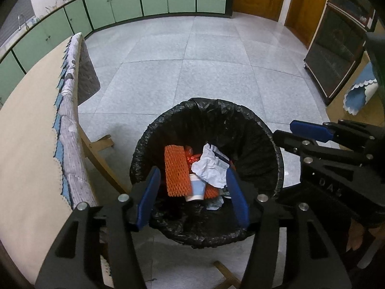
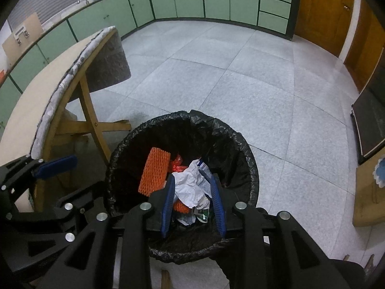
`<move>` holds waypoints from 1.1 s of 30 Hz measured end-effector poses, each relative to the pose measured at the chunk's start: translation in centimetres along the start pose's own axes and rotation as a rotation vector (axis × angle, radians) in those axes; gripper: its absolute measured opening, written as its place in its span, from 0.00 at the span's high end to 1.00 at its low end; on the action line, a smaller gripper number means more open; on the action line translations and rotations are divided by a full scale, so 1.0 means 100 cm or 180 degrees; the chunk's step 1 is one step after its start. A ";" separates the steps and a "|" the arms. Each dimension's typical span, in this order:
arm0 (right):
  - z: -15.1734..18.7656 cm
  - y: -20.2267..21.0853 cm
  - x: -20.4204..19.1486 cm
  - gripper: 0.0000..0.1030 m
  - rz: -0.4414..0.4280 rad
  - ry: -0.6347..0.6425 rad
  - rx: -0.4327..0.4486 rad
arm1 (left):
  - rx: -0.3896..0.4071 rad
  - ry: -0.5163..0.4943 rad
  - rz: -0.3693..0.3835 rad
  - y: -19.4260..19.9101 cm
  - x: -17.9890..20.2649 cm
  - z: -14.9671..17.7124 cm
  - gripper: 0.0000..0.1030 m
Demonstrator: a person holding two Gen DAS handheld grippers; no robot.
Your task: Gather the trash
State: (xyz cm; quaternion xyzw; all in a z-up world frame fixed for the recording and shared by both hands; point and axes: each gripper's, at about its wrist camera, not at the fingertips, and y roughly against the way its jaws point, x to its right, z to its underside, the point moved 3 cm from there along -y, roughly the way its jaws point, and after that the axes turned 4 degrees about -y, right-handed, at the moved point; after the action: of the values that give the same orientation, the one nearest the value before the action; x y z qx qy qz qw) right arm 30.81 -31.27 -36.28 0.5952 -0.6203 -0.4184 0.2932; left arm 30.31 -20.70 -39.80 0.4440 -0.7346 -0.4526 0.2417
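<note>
Trash point(image 1: 209, 166) heaped in bin point(image 1: 252, 120) | cup point(image 1: 196, 190) half-buried | both grippers' jaws spread, empty

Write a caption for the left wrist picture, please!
Open left gripper above the black-lined trash bin, where orange foam netting, crumpled paper and a paper cup lie.

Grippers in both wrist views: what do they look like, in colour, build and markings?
Both are alike. The left gripper and right gripper have matte black angular linkage arms with cut-out slots, joined by round silver pins, and each finger ends in a long blue pad. Pale raised letters mark the right gripper's body in the left view. No cables or sleeves show.
</note>
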 end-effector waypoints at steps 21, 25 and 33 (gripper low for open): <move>0.018 0.154 -0.030 0.16 0.0109 0.0035 0.0784 | 0.1021 0.0320 -0.0351 0.193 -0.030 0.039 0.07; 0.023 0.200 -0.041 0.07 0.0174 0.0029 0.0968 | 0.1275 0.0402 -0.0576 0.254 -0.028 0.052 0.06; 0.037 0.322 -0.065 0.06 0.0213 -0.0280 0.1857 | 0.1800 0.0977 -0.1029 0.379 -0.038 0.079 0.05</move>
State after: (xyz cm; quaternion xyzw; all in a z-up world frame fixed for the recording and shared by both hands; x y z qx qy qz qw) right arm 12.55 -26.11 -9.20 0.6148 -0.7458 -0.2380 0.0962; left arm 9.71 -6.40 -10.04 0.6665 -0.7062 -0.1918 0.1420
